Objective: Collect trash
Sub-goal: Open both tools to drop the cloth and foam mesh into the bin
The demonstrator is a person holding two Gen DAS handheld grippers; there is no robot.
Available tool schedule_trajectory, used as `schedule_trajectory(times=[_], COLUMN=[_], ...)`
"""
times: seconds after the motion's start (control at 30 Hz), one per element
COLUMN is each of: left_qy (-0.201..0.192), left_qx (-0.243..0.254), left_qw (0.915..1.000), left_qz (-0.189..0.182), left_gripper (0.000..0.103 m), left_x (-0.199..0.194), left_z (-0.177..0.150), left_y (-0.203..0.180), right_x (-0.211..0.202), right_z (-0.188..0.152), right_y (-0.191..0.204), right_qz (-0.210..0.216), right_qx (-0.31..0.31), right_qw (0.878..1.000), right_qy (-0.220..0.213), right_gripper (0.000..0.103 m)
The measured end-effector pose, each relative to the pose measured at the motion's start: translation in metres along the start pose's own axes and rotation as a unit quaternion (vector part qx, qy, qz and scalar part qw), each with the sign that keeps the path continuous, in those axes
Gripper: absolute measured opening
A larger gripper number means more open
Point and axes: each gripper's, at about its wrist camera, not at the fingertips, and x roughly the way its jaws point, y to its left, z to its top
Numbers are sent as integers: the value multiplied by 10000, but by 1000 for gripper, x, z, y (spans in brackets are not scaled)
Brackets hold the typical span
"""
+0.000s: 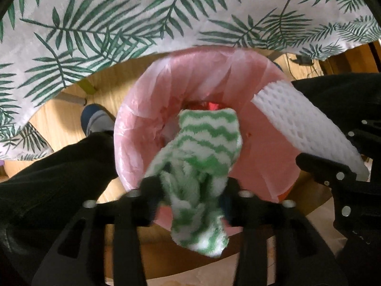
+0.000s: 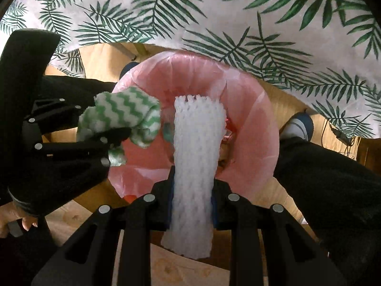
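Trash bin (image 1: 133, 128), pink-lined, below table edge, holds scraps. Left tongs (image 1: 193, 190) half-open, striped cloth (image 1: 209, 143) slipping free; right tongs (image 2: 191, 205) clamp foam net (image 2: 195, 147) above. Both drops unfinished.

A fuzzy cloth (image 1: 202, 157) with green and white zigzag stripes; a white foam net sleeve (image 2: 194, 157); a pink bin liner (image 2: 250, 109); a white tablecloth (image 1: 119, 12) printed with green palm fronds; black grippers.
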Motion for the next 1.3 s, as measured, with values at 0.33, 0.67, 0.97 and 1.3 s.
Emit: schedule_trajectory(times=[0.33, 0.67, 0.97, 1.3], left_qy=[7, -42, -98, -137], left_qx=[-125, -414, -634, -704], left_qw=[9996, 9965, 9944, 9942], left_qz=[236, 724, 841, 804], left_gripper=[70, 70, 71, 71], left_x=[-3, -4, -7, -7], left_z=[-3, -2, -3, -2], left_y=[7, 27, 37, 37], right_x=[15, 25, 40, 40], right_z=[4, 9, 17, 18], right_y=[3, 13, 15, 18], right_qz=[0, 74, 109, 53], right_qx=[-45, -162, -272, -381], right_qw=[9999, 9997, 9994, 9993], right_qy=[125, 170, 177, 42], right_gripper=[23, 26, 33, 71])
